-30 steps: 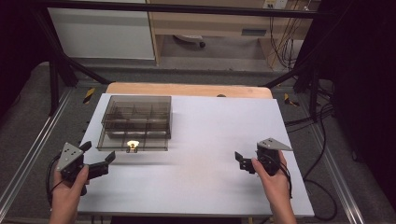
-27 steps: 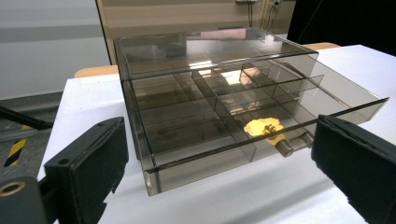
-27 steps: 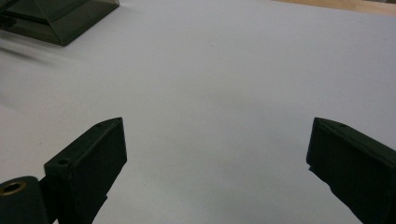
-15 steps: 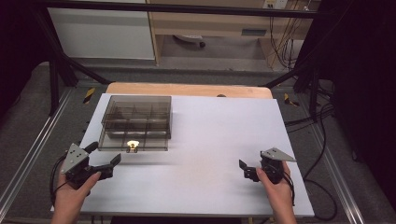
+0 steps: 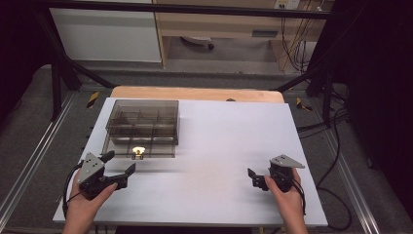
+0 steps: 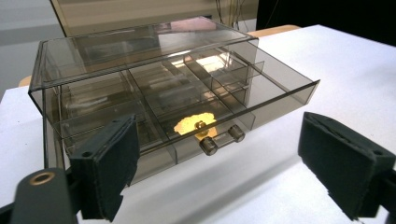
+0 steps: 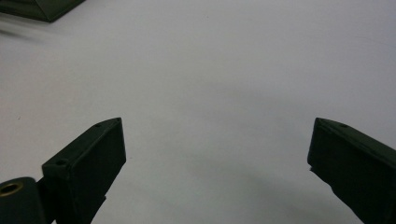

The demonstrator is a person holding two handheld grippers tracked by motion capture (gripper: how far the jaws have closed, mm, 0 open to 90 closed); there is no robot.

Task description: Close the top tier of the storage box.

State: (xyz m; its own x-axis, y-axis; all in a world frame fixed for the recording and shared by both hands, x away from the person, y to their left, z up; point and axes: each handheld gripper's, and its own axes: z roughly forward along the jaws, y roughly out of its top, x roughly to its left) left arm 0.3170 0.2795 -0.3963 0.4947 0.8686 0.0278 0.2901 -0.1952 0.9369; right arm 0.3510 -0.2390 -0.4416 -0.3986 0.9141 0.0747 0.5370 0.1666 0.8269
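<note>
**Student:** High view — where does the drawer box (image 5: 142, 127) sit?

**Tutor:** On the far left part of the white worktop (image 5: 219, 146), a smoky clear case with its lower drawer (image 6: 205, 112) pulled out toward the person. The left gripper view looks into that drawer, which is split into compartments by clear walls. A small gold piece (image 6: 194, 124) lies just behind the drawer front, and a short bar handle (image 6: 222, 139) is fixed to the front, just below the gold piece.

**Student:** And the left gripper (image 5: 120, 165)?

**Tutor:** It is held low, just in front of the drawer box and a little left of the handle. Its jaws have just been closing slightly, yet they stand wide apart with nothing between them — the pads (image 6: 112, 168) touch neither the handle nor the drawer.

**Student:** The right gripper (image 5: 256, 179)?

**Tutor:** Well apart from the drawer box, toward the near right of the worktop. Its jaws stand wide open over bare white surface and hold nothing; a dark corner of the box sits at the upper left of the right gripper view.
</note>
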